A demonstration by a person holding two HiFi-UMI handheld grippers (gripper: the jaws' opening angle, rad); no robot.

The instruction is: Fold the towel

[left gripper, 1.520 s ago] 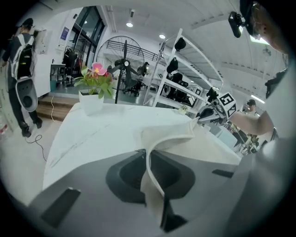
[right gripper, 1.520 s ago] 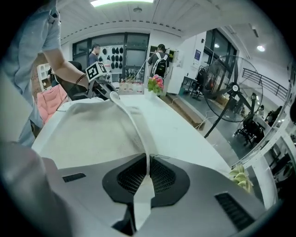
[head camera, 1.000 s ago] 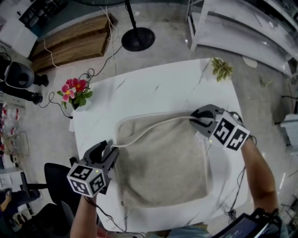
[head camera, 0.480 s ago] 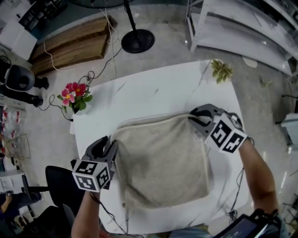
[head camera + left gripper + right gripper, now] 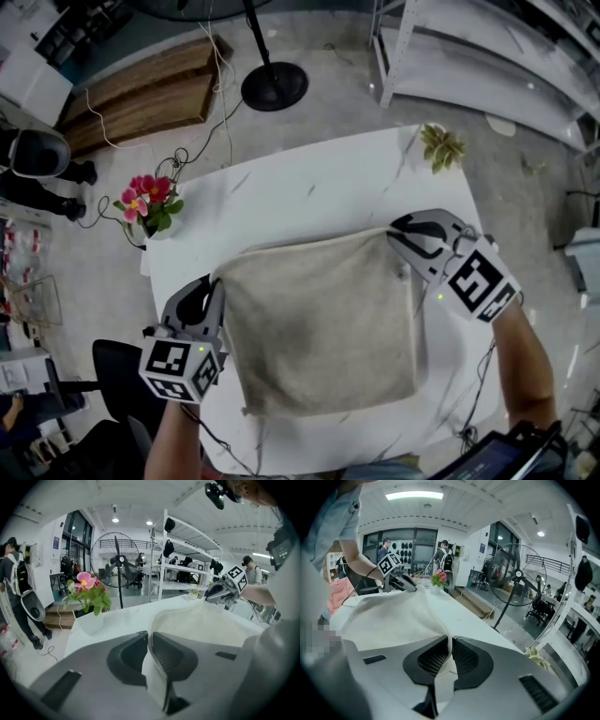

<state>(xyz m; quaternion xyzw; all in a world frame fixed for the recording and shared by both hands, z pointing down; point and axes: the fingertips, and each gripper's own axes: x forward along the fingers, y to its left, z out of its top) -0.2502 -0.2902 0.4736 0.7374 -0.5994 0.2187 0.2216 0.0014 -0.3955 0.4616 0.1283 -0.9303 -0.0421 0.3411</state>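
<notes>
A beige towel point(image 5: 319, 328) lies on the white table point(image 5: 309, 183), and its far edge is lifted and stretched straight between my two grippers. My left gripper point(image 5: 215, 284) holds the far left corner; in the left gripper view its jaws point(image 5: 149, 641) have just been closing and pinch the towel's hem point(image 5: 187, 620). My right gripper point(image 5: 401, 234) holds the far right corner; its jaws point(image 5: 450, 651) have also just been closing, with the towel's edge point(image 5: 393, 616) clamped between the ribbed pads. Each gripper shows in the other's view: right gripper point(image 5: 220, 590), left gripper point(image 5: 398, 581).
A pot of pink flowers point(image 5: 148, 202) stands at the table's far left corner, a small green sprig point(image 5: 445, 142) at its far right. Beyond the table are a fan's base point(image 5: 274, 82), wooden boards point(image 5: 141, 84) and white shelving point(image 5: 487, 47). A black chair point(image 5: 111, 366) is at left.
The towel's far edge, slack and curved a second ago, is now raised and taut. Both grippers have risen, and the left one has closed on its corner.
</notes>
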